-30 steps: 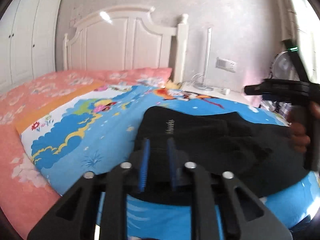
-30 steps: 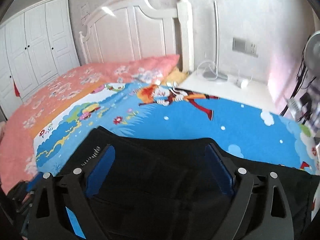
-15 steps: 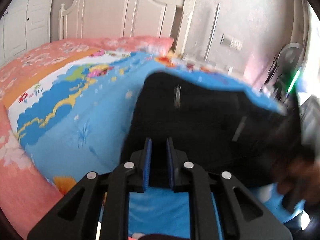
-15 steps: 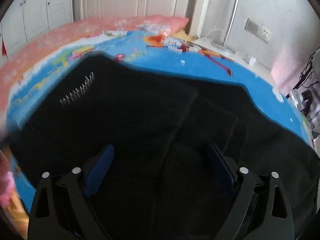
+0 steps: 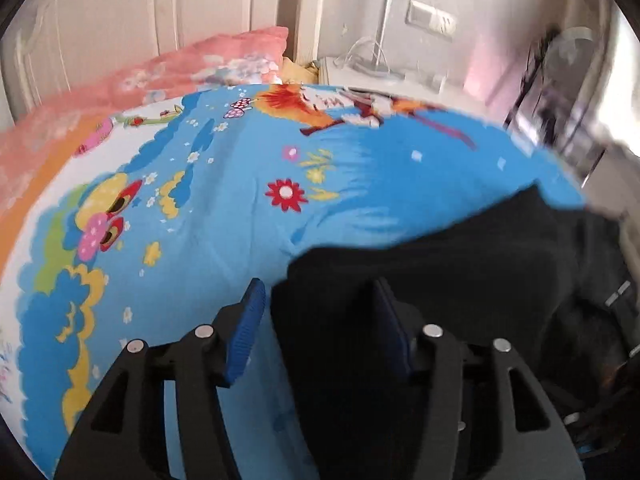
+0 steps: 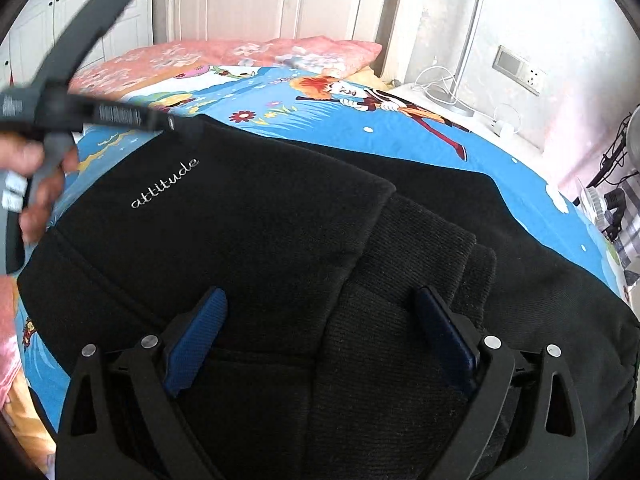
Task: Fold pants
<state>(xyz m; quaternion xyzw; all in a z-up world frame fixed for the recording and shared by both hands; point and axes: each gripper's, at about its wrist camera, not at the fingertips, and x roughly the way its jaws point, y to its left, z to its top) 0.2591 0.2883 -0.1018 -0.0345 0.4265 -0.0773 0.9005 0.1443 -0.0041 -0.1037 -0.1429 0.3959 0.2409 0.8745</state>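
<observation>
Black pants with a white "attitude" print lie folded in layers on the blue cartoon blanket. My right gripper is open, its blue pads wide apart just above the folded cloth. My left gripper is open at the pants' left edge, one pad over the blanket, one over the cloth. The left gripper body and the hand holding it show at the far left of the right wrist view.
The blanket covers a bed with pink floral sheets and a white headboard. A white bedside table with cables and a lamp pole stands at the back right. A fan and cluttered items are at the right edge.
My left gripper has opened and let go of the pants, and swung left over the blanket. The right gripper stays open and has settled lower over the folded pants.
</observation>
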